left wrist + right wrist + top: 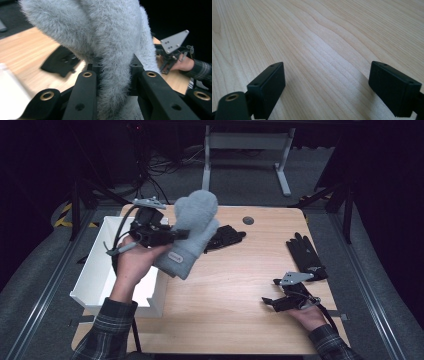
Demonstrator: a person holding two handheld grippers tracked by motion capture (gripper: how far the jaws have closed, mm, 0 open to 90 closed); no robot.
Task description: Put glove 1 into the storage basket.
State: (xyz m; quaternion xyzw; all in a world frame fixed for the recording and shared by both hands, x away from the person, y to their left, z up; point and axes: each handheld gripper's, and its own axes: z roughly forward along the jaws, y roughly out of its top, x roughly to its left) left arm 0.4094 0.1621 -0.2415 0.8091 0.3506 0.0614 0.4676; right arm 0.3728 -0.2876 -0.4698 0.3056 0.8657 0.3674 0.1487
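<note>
Grey fuzzy mittens, two of them pressed together as a pair, sit clamped in the left gripper, whose jaws pinch the fleece narrowly about midway between cuff and tip. In the high view the pair stands tilted above the wooden table, the rounded tips up and away from the person, the cuffs with a small label hanging down just below the jaws. The left hand carries this gripper above the near right corner of a white bin, which stands at the table's left edge, directly under and to the left of the gripper. In the left gripper view the fleece bulges up between the two black jaws and spreads wide above them.

Just beyond the mittens, past the left gripper's tips, a black glove lies flat on the table; in the left gripper view it shows as a dark blurred shape to the left of the jaws. A second black glove lies farther off, just behind the right gripper.

The right gripper rests low over the table's near right part in the right hand, well apart from the mittens. Its jaws stand wide apart with bare wood between them, touching nothing. A plaid sleeve covers the left forearm.
</note>
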